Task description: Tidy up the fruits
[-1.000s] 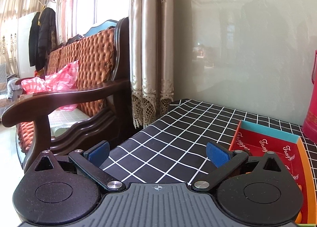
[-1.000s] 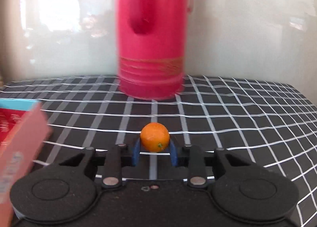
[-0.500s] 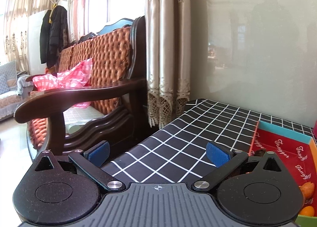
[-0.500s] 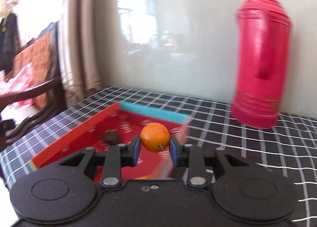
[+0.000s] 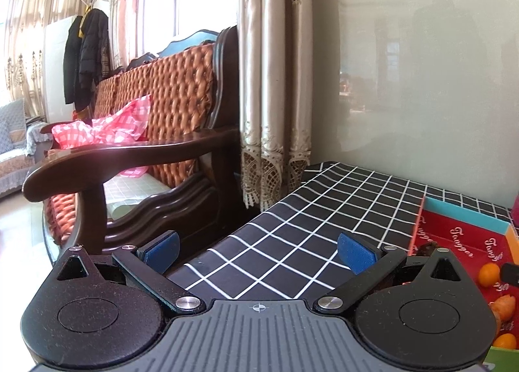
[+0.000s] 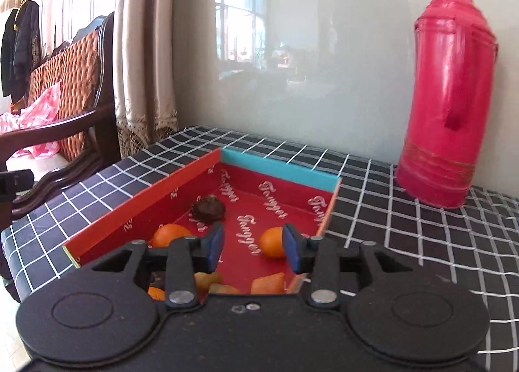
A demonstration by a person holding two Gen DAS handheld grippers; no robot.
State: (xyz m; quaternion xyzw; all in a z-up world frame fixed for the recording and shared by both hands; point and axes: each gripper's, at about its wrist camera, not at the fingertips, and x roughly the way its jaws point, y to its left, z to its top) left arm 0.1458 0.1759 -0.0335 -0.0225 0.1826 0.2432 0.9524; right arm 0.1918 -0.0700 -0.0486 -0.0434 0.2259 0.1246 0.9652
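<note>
A red box (image 6: 155, 197) with a teal far wall lies on the black checked table. My right gripper (image 6: 253, 244) is open above it, jaws apart. A small orange (image 6: 271, 241) lies on the box floor just inside the right finger, free of the pads. Another orange (image 6: 170, 235), a dark brown fruit (image 6: 208, 209) and several orange pieces (image 6: 267, 282) lie in the box too. My left gripper (image 5: 258, 250) is open and empty over the table's left part. The box (image 5: 467, 235) and oranges (image 5: 489, 274) show at the right edge there.
A tall red thermos (image 6: 446, 102) stands on the table right of the box, near the grey wall. A wooden sofa (image 5: 155, 132) with a pink checked bag (image 5: 107, 125) stands left of the table (image 5: 324, 216), next to a curtain (image 5: 272, 80).
My right gripper has opened and the orange it held now lies in the box. The gripper moved closer over the box. My left gripper has turned slightly left and stays open.
</note>
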